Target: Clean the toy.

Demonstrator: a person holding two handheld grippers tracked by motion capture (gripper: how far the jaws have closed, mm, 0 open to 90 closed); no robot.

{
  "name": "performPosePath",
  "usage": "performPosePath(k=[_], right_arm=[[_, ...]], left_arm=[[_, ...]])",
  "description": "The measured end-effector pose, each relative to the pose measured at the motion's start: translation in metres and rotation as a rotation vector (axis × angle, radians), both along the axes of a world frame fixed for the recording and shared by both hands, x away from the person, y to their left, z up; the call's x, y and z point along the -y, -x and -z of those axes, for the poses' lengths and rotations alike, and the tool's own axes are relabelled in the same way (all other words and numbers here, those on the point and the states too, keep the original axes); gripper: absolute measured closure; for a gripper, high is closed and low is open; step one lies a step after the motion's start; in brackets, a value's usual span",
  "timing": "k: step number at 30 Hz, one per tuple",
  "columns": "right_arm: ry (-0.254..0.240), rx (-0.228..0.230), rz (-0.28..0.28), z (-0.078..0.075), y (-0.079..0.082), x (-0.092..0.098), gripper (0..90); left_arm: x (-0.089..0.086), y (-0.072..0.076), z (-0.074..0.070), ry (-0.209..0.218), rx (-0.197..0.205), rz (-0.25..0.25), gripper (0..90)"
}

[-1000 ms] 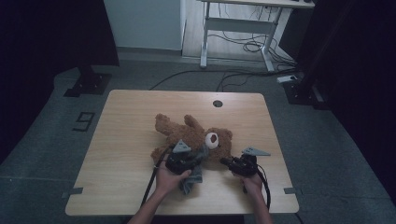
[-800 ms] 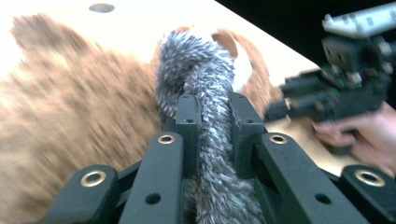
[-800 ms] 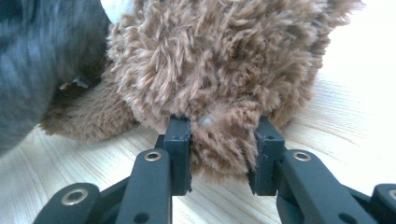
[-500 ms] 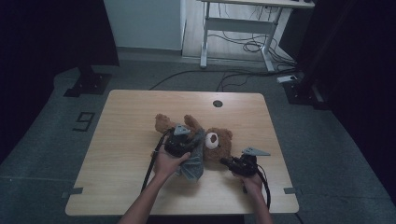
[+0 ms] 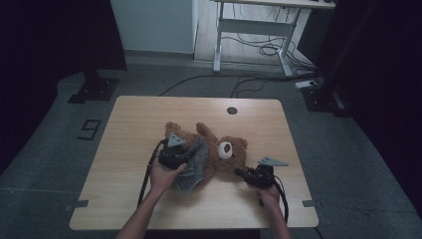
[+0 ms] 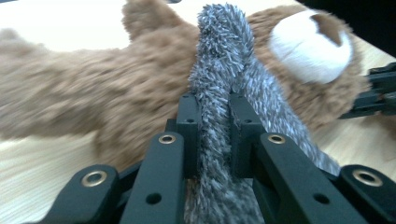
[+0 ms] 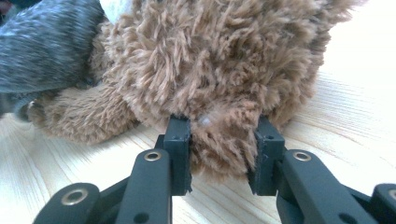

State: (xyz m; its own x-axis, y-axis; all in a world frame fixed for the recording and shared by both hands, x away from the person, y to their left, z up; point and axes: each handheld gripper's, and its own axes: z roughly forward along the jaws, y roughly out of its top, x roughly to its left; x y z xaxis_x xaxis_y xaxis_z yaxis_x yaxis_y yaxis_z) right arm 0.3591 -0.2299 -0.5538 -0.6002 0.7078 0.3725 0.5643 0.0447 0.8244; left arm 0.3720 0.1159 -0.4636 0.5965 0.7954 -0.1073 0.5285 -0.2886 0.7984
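- Dressing step judged in hand: grey fuzzy garment being drawn over brown teddy bear, lying at centre of counter.
- Left hand-held gripper clamped narrow on a fold of the grey garment, centre of left gripper view, above the bear's body.
- Right hand-held gripper pinching a tuft of the bear's fur, lower centre of right gripper view, pinning it down.
- Next, probably: pull garment farther across the body, keeping the bear anchored.

The person's forearms are bare, no sleeves in sight. The left gripper and right gripper are black, each topped by a grey 3-cornered plate and trailing a black cable. Their jaw arms carry brass-ringed screw holes.
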Motion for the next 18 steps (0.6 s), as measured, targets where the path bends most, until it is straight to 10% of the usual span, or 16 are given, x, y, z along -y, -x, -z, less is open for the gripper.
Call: performPosePath(k=[9,18], right_arm=[[-0.002,-0.005,0.001,0.0,0.0,0.0,66.2],[0.003,-0.006,-0.001,0.0,0.0,0.001,66.1]], left_arm=[[-0.057,-0.003,0.021,-0.012,-0.048,-0.14,77.8],[-0.077,-0.002,0.033,-0.012,-0.069,-0.184,77.8]])
